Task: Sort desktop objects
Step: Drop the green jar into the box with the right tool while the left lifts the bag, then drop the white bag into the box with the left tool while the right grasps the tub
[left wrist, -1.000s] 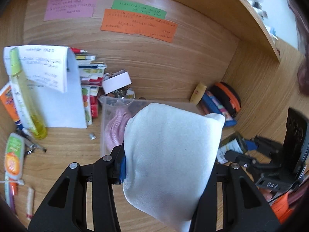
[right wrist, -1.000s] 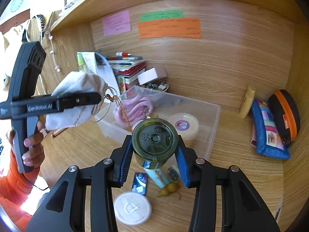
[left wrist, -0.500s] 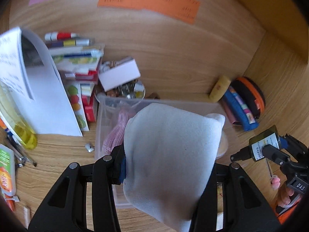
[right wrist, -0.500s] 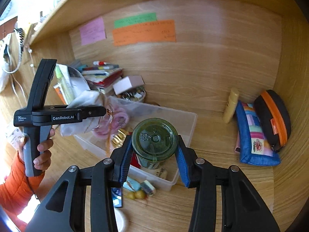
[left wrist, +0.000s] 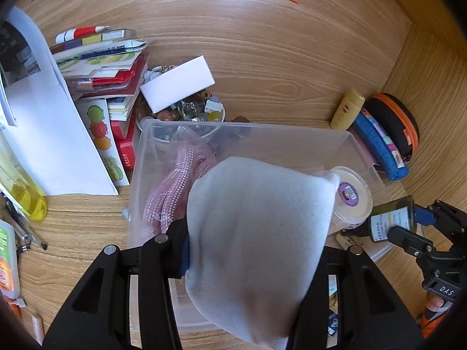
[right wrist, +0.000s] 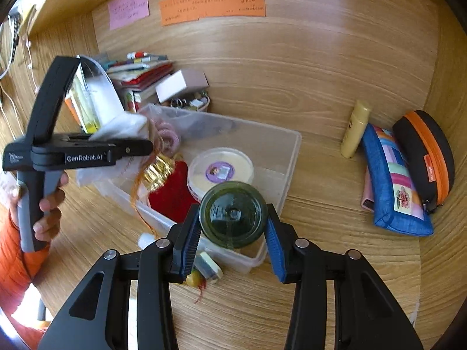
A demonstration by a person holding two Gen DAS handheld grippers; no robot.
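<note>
My left jaws [left wrist: 256, 250] were clenched on a white cloth pouch [left wrist: 256, 233], which bulged up between them and hid my right finger and much of the clear plastic bin [left wrist: 292, 137] beyond. Past the pouch only part of a pink knitted bundle [left wrist: 172, 192] showed. My right jaws [right wrist: 233, 245] gripped a dark green jar [right wrist: 233, 214] bottom-on, so its label was hidden there. The jar hung over the bin's near corner, blocking part of the cream tub [right wrist: 220, 170] inside.
</note>
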